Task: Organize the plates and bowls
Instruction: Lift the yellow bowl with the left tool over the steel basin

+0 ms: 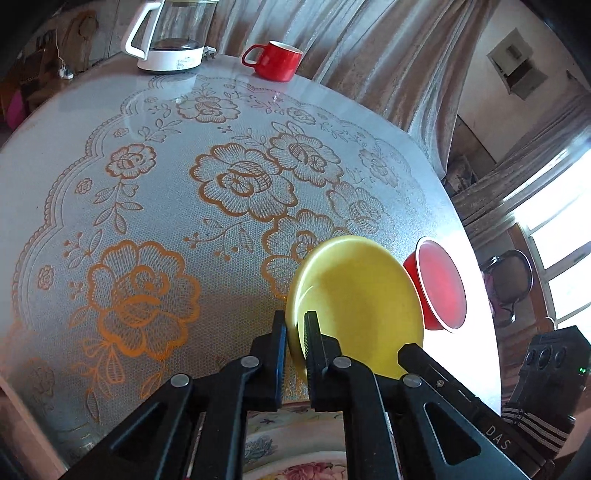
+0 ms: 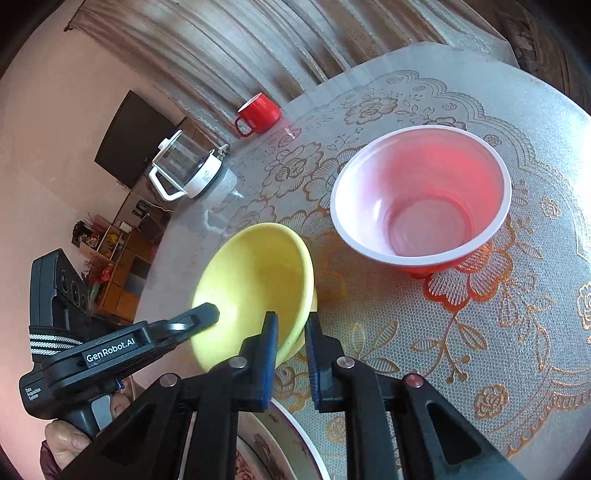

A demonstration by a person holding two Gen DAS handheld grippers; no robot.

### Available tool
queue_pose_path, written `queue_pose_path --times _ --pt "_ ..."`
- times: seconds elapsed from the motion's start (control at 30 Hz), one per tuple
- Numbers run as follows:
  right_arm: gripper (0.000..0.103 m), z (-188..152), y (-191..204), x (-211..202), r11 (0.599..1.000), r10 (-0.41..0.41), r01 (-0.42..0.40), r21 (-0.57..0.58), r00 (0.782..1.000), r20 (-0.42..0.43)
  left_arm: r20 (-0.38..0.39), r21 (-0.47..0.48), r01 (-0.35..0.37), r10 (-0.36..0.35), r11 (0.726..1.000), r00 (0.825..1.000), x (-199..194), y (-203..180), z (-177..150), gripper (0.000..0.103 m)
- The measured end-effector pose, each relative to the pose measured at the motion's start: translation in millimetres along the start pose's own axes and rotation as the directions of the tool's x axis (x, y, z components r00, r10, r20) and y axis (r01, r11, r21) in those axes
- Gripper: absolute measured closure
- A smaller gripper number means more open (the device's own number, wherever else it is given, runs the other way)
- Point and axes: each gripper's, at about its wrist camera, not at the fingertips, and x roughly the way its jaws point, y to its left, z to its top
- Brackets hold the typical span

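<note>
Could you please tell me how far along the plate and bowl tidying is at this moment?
Nothing looks stacked yet. In hand: both the left gripper and right gripper clamp the rim of the yellow bowl, tilted above the table. Left: the red bowl stands alone, and a floral plate waits at the near edge.

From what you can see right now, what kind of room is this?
Most likely a lived-in home dining or living room. A round table under a floral lace cloth carries a glass kettle and a red mug, heavy curtains hang behind it, and a dark wall-mounted screen sits above cluttered shelves.
</note>
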Motion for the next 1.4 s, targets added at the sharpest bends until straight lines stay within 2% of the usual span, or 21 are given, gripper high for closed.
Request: queue_pose_path --times 0.23,0.47,0.9,1.2,1.4 --pt "0.089 -12 33 -9 0.998 0.028 -0.028 -0.064 1.0 -0.003 0.084 0.0 -0.022 0.022 1.0 0.996 -46 17 -20 0.094" --pt "0.089 -36 77 -13 0.988 0.052 -0.053 -0.145 0.999 -0.013 0.171 -0.014 -0.045 0.047 0.999 0.984 -95 45 -45 0.094" --pt "0.089 -86 139 -12 0.959 0.104 -0.112 -0.26 0.993 -0.048 0.271 -0.043 -0.055 0.064 0.998 0.96 -162 95 -94 0.092" --pt "0.09 -113 176 -6 0.93 0.141 -0.164 -0.328 0.986 -0.095 0.281 -0.136 -0.015 0.053 0.991 0.958 -186 136 -121 0.092" --pt "0.089 -128 195 10 0.92 0.135 -0.179 -0.35 0.98 -0.145 0.284 -0.187 -0.032 0.085 0.982 0.955 -190 162 -131 0.092"
